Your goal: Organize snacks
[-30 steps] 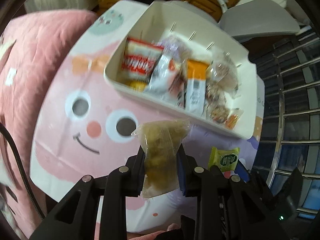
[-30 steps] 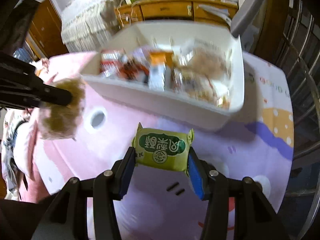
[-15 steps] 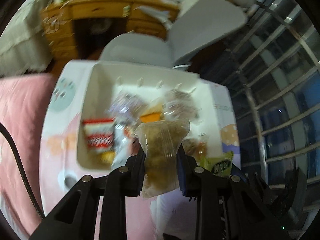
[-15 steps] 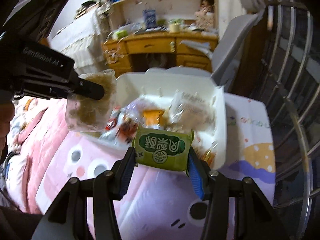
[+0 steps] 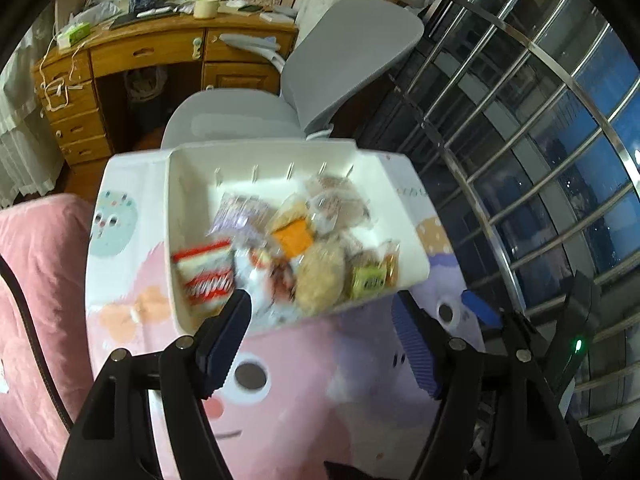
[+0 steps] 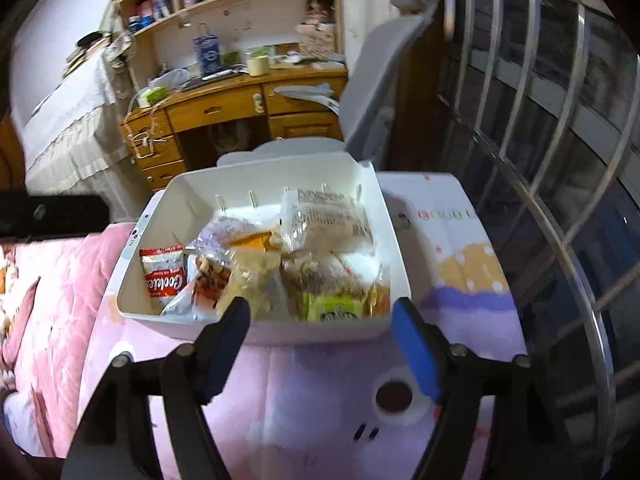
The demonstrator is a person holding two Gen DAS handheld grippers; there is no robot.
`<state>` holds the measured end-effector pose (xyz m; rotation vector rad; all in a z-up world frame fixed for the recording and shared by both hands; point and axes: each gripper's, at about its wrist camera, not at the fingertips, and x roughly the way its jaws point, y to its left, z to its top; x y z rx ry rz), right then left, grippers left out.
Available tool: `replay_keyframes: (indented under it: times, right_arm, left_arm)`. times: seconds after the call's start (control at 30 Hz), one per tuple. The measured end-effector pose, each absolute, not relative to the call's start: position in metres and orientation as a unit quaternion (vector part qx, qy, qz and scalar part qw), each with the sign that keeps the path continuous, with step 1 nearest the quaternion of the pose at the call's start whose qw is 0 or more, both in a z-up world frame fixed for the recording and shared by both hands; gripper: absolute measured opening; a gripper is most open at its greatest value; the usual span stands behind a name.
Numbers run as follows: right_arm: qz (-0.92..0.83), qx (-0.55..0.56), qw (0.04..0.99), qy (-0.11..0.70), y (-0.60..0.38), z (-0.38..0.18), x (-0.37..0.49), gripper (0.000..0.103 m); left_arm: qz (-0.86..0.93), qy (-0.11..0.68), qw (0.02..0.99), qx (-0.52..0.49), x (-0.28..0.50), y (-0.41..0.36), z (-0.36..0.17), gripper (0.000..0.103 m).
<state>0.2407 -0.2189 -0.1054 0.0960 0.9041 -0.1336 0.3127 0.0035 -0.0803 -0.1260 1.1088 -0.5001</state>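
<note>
A white storage box (image 5: 192,184) (image 6: 188,196) stands on the cartoon-print table and holds several snack packets. The brownish clear packet (image 5: 320,278) (image 6: 252,284) and the green packet (image 5: 368,278) (image 6: 334,308) lie in its near side, beside a red-and-white cookie bag (image 5: 206,276) (image 6: 164,276). My left gripper (image 5: 324,336) is open and empty, just in front of the box. My right gripper (image 6: 322,340) is open and empty, also in front of the box. Part of the right gripper (image 5: 480,312) shows at the left view's right.
The pink and purple cartoon table top (image 5: 312,400) (image 6: 304,400) lies under both grippers. A pink quilt (image 5: 32,280) (image 6: 48,288) is at the left. A grey chair (image 5: 320,80) and a wooden desk (image 6: 224,112) stand behind the box. A metal window grille (image 5: 540,140) runs along the right.
Both grippers opened and let go of their packets. The brownish packet and the green packet now lie in the box. Both grippers have drawn back and up from it.
</note>
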Motion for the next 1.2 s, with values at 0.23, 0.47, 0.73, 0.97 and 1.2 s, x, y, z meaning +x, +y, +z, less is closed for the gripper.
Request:
replay_keyframes:
  times: [0.23,0.47,0.73,0.97,1.2]
  right_arm:
    - [-0.088,0.134,0.849,0.504,-0.208,-0.126,0.189,0.089]
    - [-0.066,0.162,0.801,0.573,-0.194,-0.13,0.133,0.09]
    - [-0.008,0.129,0.814,0.566,-0.185,-0.051,0.104,0.091]
    - [-0.016,0.066,0.83,0.553,-0.168,-0.003,0.08,0.092]
    - [0.001,0.06,0.839,0.54,-0.165,0.005,0.048,0.093]
  left_arm:
    - [-0.209,0.55,0.807,-0.056,0.252,0.052,-0.1,0.077]
    - [-0.17,0.558,0.808,-0.081,0.185,0.087,-0.093,0.085]
    - [-0.158,0.511,0.841,-0.079,0.142,0.075,-0.032,0.097]
    - [-0.133,0.472,0.871,-0.025,0.106,0.046,0.008,0.102]
    - [-0.106,0.482,0.87,-0.001,0.084,0.032,0.003,0.102]
